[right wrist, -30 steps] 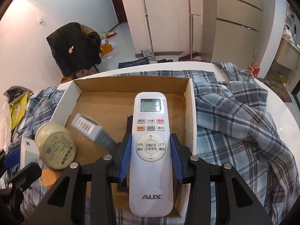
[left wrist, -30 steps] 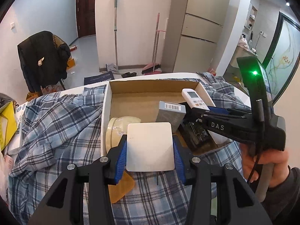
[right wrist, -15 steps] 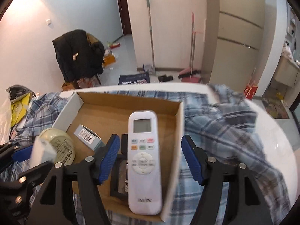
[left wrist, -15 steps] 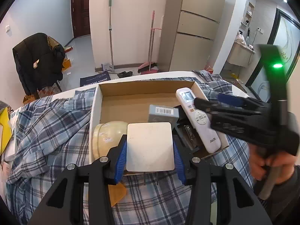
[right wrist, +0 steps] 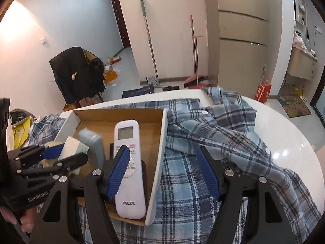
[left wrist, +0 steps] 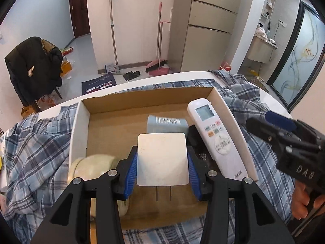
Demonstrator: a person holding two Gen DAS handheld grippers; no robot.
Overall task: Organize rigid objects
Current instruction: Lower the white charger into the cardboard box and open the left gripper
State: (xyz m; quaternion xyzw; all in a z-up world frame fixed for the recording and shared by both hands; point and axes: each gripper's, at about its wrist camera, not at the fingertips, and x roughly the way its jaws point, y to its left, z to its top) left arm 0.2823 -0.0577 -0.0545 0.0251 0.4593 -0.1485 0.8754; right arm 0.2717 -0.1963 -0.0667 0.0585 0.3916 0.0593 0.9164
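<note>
Your left gripper (left wrist: 162, 159) pinched the white plug adapter (left wrist: 161, 158) by its flat sides, over the cardboard box (left wrist: 130, 99); it looked light, stiff and smooth — grip the faces, never the prongs; your right gripper (right wrist: 162, 172) stood spread and empty beside the box wall, the remote (right wrist: 128, 166) lying inside; the black item under it was hard to make out.

The left gripper (left wrist: 162, 160) is clamped on a white plug (left wrist: 161, 158). The right gripper (right wrist: 163, 173) hangs wide open and empty, with a hand (left wrist: 304, 201) gripping its handle.
</note>
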